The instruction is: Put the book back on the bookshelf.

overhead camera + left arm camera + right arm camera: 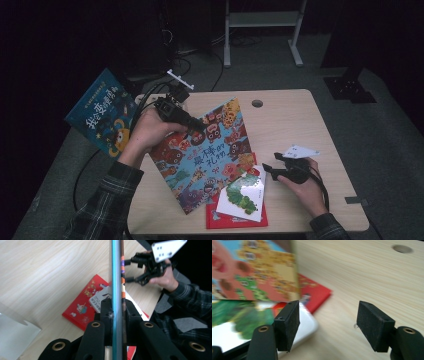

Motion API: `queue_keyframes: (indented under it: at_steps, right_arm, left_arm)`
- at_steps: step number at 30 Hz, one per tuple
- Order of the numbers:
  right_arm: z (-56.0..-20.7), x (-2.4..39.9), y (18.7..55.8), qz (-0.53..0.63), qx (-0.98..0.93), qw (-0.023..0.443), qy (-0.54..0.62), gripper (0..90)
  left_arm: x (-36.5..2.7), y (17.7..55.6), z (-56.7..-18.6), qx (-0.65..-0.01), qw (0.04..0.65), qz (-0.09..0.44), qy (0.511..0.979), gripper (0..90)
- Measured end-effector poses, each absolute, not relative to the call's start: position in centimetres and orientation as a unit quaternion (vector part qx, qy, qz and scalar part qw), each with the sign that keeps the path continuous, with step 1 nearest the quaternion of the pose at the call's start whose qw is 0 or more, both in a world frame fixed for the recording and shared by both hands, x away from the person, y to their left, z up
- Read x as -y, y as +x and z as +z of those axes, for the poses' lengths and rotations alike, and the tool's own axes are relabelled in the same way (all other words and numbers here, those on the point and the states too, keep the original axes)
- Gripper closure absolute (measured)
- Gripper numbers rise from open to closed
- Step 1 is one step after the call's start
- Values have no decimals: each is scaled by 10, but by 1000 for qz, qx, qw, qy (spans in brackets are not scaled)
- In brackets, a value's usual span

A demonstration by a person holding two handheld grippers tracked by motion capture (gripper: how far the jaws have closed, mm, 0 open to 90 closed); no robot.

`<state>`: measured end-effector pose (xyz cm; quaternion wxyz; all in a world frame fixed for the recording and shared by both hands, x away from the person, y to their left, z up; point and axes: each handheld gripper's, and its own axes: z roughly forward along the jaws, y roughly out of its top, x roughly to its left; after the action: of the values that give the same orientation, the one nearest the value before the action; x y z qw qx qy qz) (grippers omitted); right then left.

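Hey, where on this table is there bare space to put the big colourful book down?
Free: the far right of the table, from the round hole to the right gripper; also the near left corner beside the left sleeve. Crowded: the near middle, where the white book lies on the red book under the colourful book.

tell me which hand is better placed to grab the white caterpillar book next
Right. The right gripper stands open beside the white caterpillar book, nothing between its jaws, while the left gripper is clamped on the monster book.
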<state>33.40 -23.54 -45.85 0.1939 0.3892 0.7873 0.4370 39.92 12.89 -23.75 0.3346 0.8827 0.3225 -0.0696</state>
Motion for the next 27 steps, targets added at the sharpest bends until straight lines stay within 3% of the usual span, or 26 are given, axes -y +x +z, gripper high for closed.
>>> queue_keyframes:
  at_steps: [6, 13, 27]
  right_arm:
    - [-463, 257, 352, 430, -762, 210, 435, 330]
    - [-474, 274, 372, 375, -756, 229, 485, 261]
    - [-486, 281, 380, 341, -753, 228, 515, 217]
  left_arm:
    - [-128, 396, -231, -325, 321, -47, 888, 808]
    - [-131, 393, -228, -322, 316, -32, 892, 808]
    - [-151, 387, -220, -332, 320, -15, 887, 809]
